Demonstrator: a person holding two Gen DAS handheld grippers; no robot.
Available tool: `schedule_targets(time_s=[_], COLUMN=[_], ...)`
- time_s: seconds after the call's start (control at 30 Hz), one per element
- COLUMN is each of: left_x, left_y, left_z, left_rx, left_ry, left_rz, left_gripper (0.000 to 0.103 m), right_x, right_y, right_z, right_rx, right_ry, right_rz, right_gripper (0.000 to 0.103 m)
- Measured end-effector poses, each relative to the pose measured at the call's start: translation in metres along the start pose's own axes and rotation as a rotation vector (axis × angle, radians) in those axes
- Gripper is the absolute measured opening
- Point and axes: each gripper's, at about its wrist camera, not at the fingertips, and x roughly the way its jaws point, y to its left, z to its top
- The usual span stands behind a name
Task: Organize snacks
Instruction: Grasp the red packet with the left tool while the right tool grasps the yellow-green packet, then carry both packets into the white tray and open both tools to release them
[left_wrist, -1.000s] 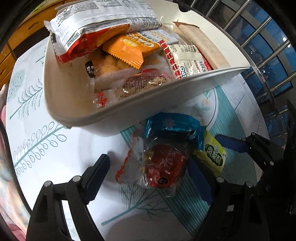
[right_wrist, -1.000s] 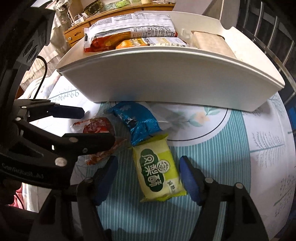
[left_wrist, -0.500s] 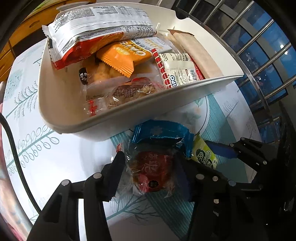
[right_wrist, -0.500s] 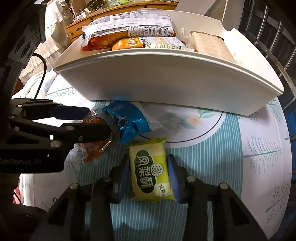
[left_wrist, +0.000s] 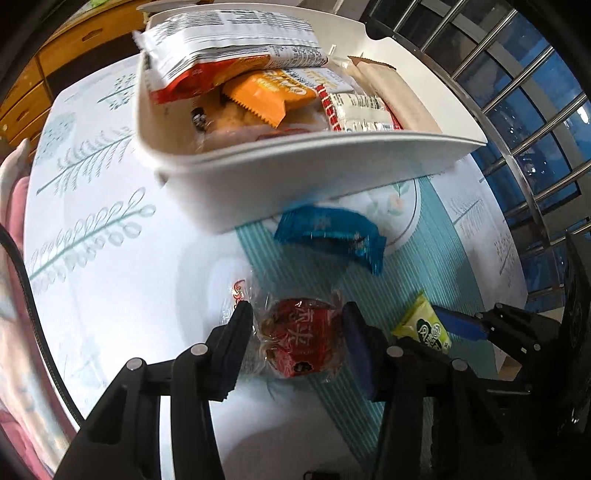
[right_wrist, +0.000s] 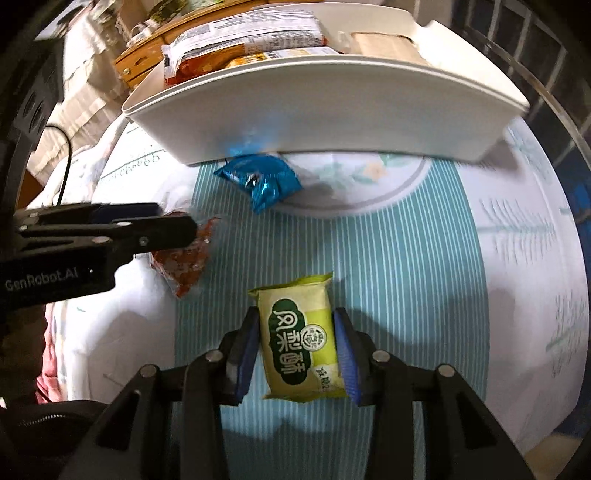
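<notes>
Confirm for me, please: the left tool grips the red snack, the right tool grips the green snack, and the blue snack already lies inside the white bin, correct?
Not quite. The blue snack lies on the tablecloth in front of the white bin, not inside it, as the right wrist view shows. The rest holds: the left tool grips the red snack and the right tool grips the green snack.

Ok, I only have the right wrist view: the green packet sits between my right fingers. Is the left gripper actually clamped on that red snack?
Observer: Yes. The left gripper has just closed; both pads press the red snack.
Operator: What's inside the white bin?
Observer: An orange packet lies under the big white-and-red bag.
Operator: Anything else in there?
Observer: A red-and-white wrapper beside the orange packet.
</notes>
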Motion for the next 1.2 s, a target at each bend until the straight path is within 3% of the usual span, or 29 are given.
schedule_targets(time_s=[0.1, 0.13, 0.33, 0.6, 0.93, 1.2], left_x=[-0.010, -0.015, -0.044, -0.101, -0.179, -0.215], left_y=[0.002, 0.004, 0.010, 0.025, 0.036, 0.023], left_z=[-0.015, -0.020, -0.050, -0.073, -0.057, -0.023], left_rx=[-0.018, -0.022, -0.043, -0.086, -0.165, -0.238], left_ry=[0.006, 0.005, -0.006, -0.097, -0.275, -0.396], left_rz=[-0.012, -0.014, -0.028, 0.001, 0.094, 0.137], left_gripper=[0.047, 0.040, 0.040, 0.040, 0.040, 0.040], right_x=[-0.010, -0.015, -0.037, -0.068, -0.100, -0.121], right_y=[-0.001, -0.001, 0.004, 0.024, 0.031, 0.030], right_z=[-0.010, -0.013, -0.029, -0.031, 0.022, 0.079], right_rx=[0.047, 0.058, 0.086, 0.065, -0.043, -0.148], right_ry=[-0.001, -0.004, -0.034, -0.104, -0.179, -0.246], right_rz=[0.010, 0.011, 0.002, -0.002, 0.073, 0.153], right_gripper=[0.039, 0.039, 0.039, 0.039, 0.039, 0.039])
